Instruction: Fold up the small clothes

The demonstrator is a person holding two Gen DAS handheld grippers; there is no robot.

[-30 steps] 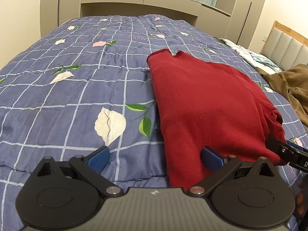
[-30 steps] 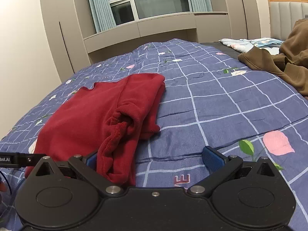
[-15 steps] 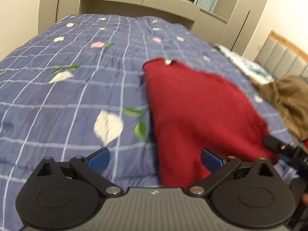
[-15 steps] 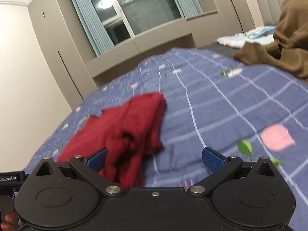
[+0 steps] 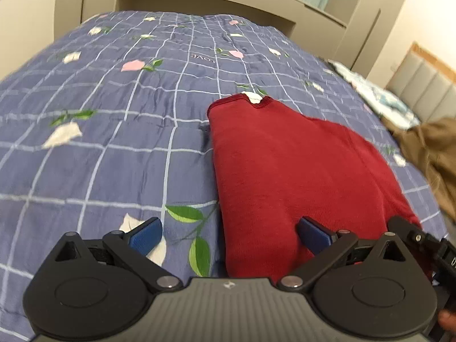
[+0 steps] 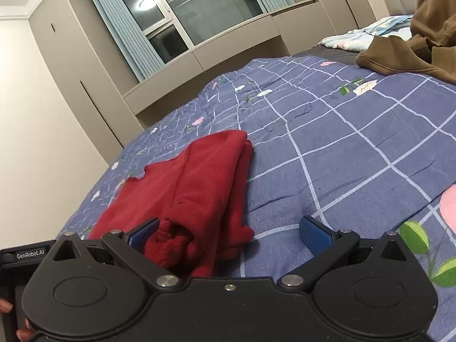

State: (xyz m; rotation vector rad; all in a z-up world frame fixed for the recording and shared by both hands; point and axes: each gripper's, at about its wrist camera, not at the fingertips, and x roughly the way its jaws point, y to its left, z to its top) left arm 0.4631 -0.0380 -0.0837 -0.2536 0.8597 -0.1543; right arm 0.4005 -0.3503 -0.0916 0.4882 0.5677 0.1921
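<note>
The red garment [image 5: 296, 176] lies partly folded on the blue checked quilt [image 5: 114, 142]; the left gripper [image 5: 230, 235] spreads wide at its near left edge, gripping nothing; the right gripper [image 6: 230, 232] gapes wide too, empty, at the bunched right corner.

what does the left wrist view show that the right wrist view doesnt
Only the left wrist view shows the red garment's flat top side and the white label at its neckline.

Only the right wrist view shows the window with blue curtains and the garment's bunched near end.

Both show the red garment on the blue floral quilt, the brown garment beyond it, and open jaws on the left gripper and the right gripper.
</note>
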